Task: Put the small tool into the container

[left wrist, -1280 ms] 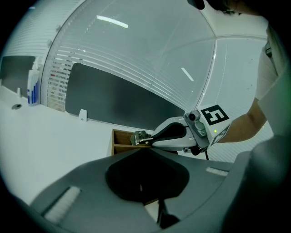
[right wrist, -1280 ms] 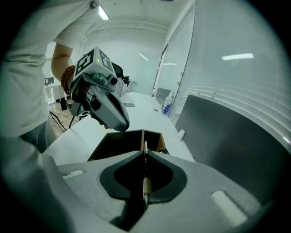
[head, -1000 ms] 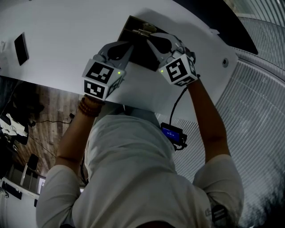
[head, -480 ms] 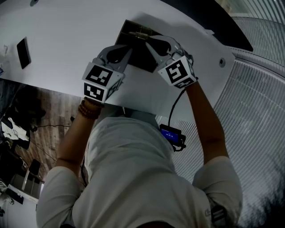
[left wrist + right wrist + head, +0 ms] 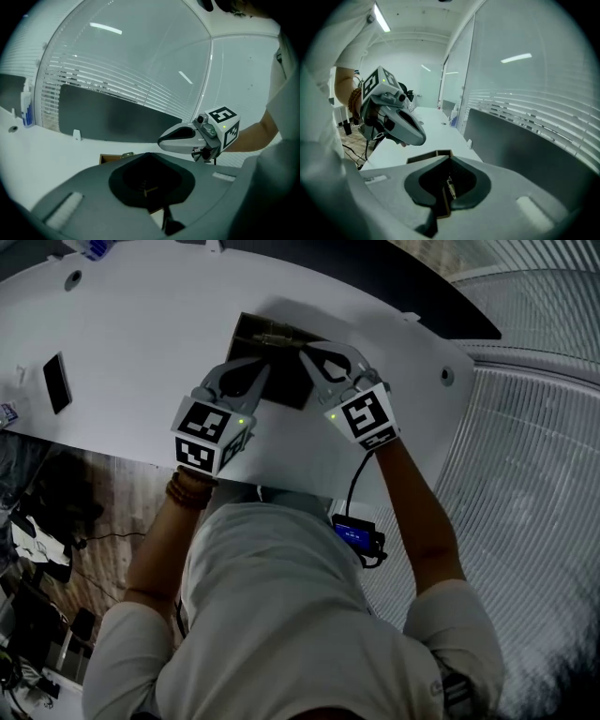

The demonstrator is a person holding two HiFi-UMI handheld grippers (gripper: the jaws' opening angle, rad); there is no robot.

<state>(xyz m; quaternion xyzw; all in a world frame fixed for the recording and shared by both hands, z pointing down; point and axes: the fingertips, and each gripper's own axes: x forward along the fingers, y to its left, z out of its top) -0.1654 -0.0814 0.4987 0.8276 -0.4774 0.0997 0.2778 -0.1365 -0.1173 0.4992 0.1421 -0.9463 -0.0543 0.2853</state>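
Note:
A dark open wooden box [image 5: 274, 351] with a brass latch [image 5: 275, 337] on its far edge lies on the white table [image 5: 141, 343]. My left gripper [image 5: 265, 367] and right gripper [image 5: 302, 352] both reach over the box's near part, tips close together. Each one's jaws stand closed to a thin slit. Through the jaw window of the right gripper [image 5: 450, 157] a small metallic tool [image 5: 450, 187] shows against the box's dark inside. The left gripper [image 5: 150, 155] view shows the small brass tool [image 5: 150, 190] as well. Whether either gripper holds it is hidden.
A black phone [image 5: 56, 382] lies at the table's left. Cable holes [image 5: 445, 376] sit in the tabletop. A dark partition panel [image 5: 108, 119] runs along the far side, with a bottle [image 5: 27, 110] near its left end. The table's near edge is just behind both grippers.
The head view has shifted, so the box and both grippers sit lower and more to the left in it. The grippers stay over the box with jaws as before.

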